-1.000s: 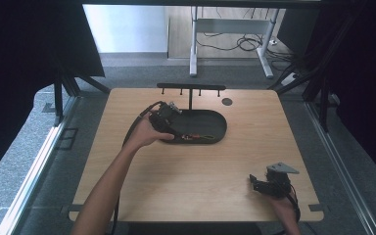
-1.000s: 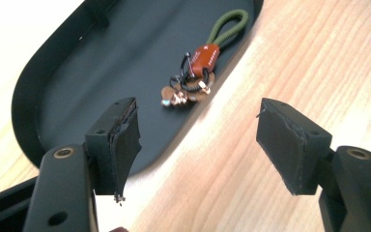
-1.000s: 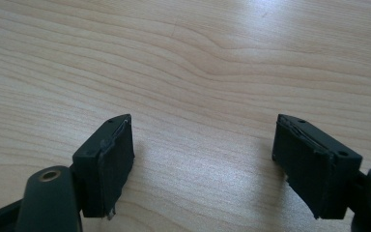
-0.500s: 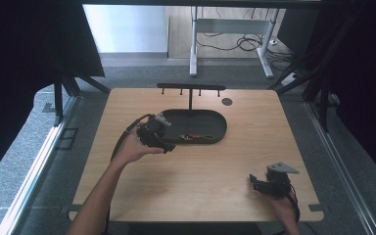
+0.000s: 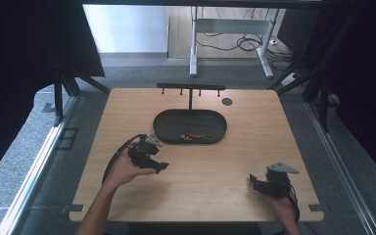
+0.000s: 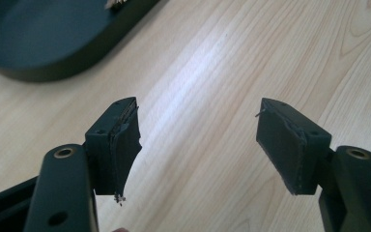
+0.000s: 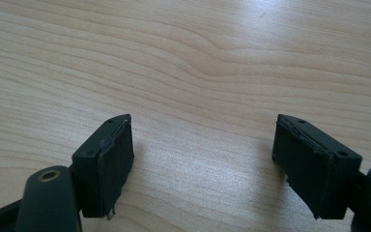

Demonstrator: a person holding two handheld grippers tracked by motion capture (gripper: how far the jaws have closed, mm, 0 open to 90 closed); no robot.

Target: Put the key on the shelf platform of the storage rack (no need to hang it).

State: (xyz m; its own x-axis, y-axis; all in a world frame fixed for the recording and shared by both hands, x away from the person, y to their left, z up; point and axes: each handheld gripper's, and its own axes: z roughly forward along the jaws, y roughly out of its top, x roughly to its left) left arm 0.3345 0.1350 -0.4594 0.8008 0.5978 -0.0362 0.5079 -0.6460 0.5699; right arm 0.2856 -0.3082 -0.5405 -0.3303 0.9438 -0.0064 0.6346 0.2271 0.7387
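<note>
Looking pretty much done: small orange-ish item point(image 5: 192, 137) sits in the black tray point(image 5: 166, 128), left tongs point(image 5: 157, 165) and right tongs point(image 5: 253, 183) both spread apart, empty, over bare worktop point(image 5: 254, 132).

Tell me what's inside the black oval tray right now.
Inside the black oval tray lies a small reddish and pale item near its front wall; too small to identify. Nothing covers the tray.

tray point(image 5: 166, 128) mid-table, before rack point(image 5: 191, 88) | left gripper point(image 5: 157, 166) before tray's left end | right gripper point(image 5: 256, 182) near-right
</note>
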